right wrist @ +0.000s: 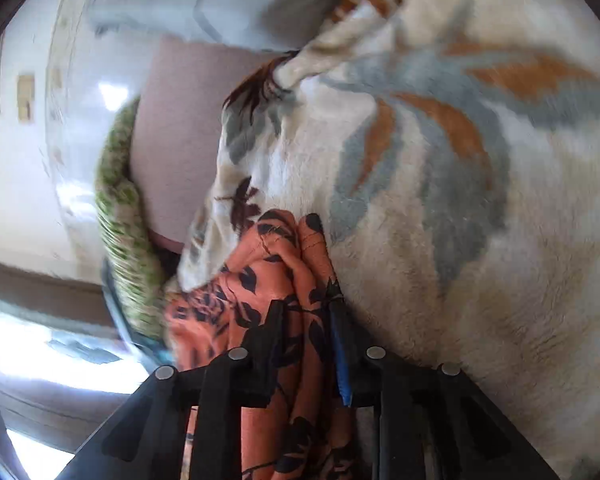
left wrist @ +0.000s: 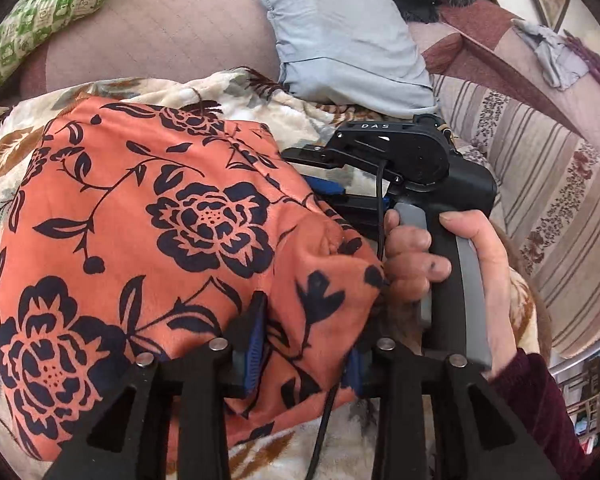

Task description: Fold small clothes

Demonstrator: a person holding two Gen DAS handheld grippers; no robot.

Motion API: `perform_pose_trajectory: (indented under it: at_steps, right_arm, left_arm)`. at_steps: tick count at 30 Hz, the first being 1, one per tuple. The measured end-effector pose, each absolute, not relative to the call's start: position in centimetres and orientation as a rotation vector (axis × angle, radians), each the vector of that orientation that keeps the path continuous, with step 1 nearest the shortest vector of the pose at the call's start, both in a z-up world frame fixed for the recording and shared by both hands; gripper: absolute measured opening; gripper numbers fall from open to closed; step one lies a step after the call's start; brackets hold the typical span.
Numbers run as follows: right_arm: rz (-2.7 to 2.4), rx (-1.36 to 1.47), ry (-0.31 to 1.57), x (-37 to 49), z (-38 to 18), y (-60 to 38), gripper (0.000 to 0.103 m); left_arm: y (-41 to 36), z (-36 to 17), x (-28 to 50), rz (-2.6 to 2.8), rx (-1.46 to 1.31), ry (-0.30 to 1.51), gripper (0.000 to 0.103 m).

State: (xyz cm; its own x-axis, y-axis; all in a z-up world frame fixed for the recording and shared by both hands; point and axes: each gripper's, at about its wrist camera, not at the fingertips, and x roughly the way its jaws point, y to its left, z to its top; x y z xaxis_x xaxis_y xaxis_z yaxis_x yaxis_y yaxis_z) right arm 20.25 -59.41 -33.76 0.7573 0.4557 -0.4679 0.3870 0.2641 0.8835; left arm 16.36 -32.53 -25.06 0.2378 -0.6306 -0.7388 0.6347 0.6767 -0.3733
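Left wrist view
- Where the cloth lies: the orange floral garment (left wrist: 152, 216) spreads up and to the left of the left gripper (left wrist: 300, 344), flat on the fleece blanket (left wrist: 260, 96).
- Left gripper state: its jaws stand apart with a bunched corner of the garment lying between them; whether the pads press on it I cannot tell.
- Right gripper (left wrist: 340, 196): it reaches in from the right under the garment's right edge, held by a hand (left wrist: 428, 256); its fingertips are mostly hidden by cloth.
- Nearer hand: both sit at the same right-hand corner, almost touching.
- Long axis: roughly from lower left to upper right.

Right wrist view
- Right gripper (right wrist: 304, 320) state: narrowed onto a gathered fold of the garment (right wrist: 284, 280), which it appears to pinch.
- Direction: the cloth runs forward along the fingers, over the blanket (right wrist: 440, 200).
- Look: thin, soft, rust-orange with dark navy flowers, creased where gathered.
- Judgement: the next move probably carries this corner leftward across the garment.
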Motion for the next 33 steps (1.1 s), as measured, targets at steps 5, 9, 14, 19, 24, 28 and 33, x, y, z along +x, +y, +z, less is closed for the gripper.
perform_pose_trajectory:
  at_steps: [5,9,14,19,24,28,33]
  right_arm:
    - [-0.09,1.24,0.674,16.0,-29.1,-61.6,0.029]
    - [0.015,1.233,0.623,13.6,-25.7,-59.1,0.029]
    - [0.064,1.031,0.708,12.9,-21.7,-52.7,0.029]
    - [0.098,1.004,0.761,12.0,-22.7,-48.4,0.029]
    - [-0.033,1.027,0.933,11.3,-28.4,-47.1,0.028]
    - [-0.031,1.064,0.89,9.3,-28.1,-47.5,0.028]
    - [-0.095,0.997,0.832,6.6,-25.3,-47.0,0.028]
  left_arm:
    - [-28.0,-22.8,14.4,-0.966,-0.009,0.979,0.055]
    - [-25.3,-21.6,14.6,-0.905,-0.018,0.923,0.059]
    - [-23.5,-22.6,17.7,-0.707,0.027,0.958,0.059]
    - [-21.8,-24.6,18.6,-0.565,0.119,0.99,0.074]
    - [-21.3,-29.2,19.5,-0.532,0.119,1.178,0.083]
    - [-20.9,-28.2,18.8,-0.522,0.118,1.18,0.083]
    - [-20.8,-24.8,17.2,-0.532,0.146,1.098,0.083]
